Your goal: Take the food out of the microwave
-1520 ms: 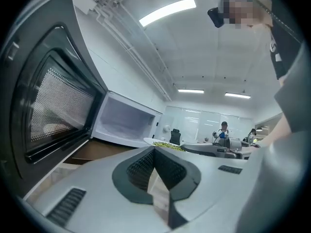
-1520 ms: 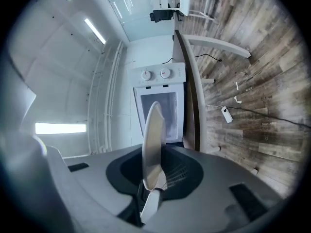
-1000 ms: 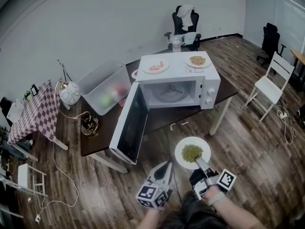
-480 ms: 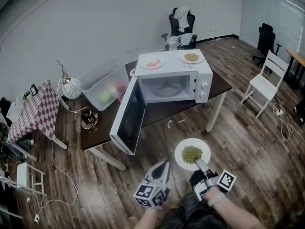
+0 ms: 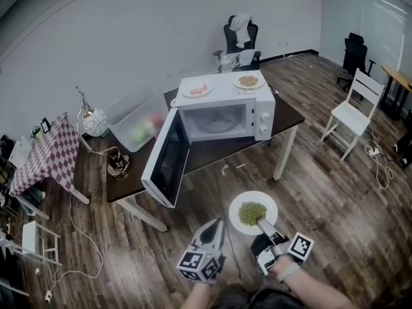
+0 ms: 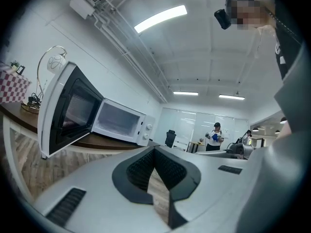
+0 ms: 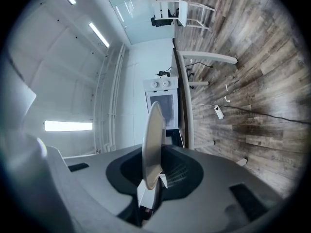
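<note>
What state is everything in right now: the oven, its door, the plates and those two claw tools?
Microwave door: swung wide open.
Microwave: cavity looks empty of food.
Plate of green food: out of the oven, held level above the floor.
Right gripper: shut on that plate's rim.
Left gripper: shut, holding nothing.
Plates on the microwave's top: each holds food.

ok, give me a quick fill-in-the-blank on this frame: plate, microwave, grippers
The right gripper is clamped on the rim of a white plate of ____ food.
The microwave door stands ____.
On top of the microwave sit ____ plates.
The left gripper, jaws together, holds ____.
Missing words: green; open; two; nothing.
</note>
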{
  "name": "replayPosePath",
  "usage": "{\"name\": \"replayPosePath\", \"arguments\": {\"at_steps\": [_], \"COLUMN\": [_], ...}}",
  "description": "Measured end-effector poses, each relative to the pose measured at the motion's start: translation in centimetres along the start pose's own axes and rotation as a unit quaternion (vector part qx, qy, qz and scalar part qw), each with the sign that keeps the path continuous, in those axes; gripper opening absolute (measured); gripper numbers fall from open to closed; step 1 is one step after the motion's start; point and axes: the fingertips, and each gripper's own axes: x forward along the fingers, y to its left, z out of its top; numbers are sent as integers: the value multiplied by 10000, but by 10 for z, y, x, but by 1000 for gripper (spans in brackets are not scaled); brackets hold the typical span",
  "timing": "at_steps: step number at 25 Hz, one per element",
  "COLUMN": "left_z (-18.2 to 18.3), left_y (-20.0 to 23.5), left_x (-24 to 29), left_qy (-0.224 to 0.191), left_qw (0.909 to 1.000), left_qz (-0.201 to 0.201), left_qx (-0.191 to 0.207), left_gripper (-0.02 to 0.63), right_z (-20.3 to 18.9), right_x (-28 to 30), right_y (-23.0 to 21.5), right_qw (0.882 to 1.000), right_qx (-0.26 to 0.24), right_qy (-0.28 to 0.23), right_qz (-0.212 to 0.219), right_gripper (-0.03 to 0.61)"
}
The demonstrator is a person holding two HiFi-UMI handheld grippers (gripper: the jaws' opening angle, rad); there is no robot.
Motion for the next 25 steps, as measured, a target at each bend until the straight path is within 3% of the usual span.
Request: {"name": "replayPosePath", "arguments": {"at_steps": [25], "left_z": [-33], "left_y": [-88], "left_x": [-88], "left_qy": [-113], "left_qw": [9992], "left_qz": [382], "left_qx": [-100], "left_gripper": [3], "right_z": [-33], "right_x": [-125], "right_y": [16], "right_qw": [9994], "right_qx": [158], "right_qy": [297], "right_qz": [-10], "right_gripper": [60]}}
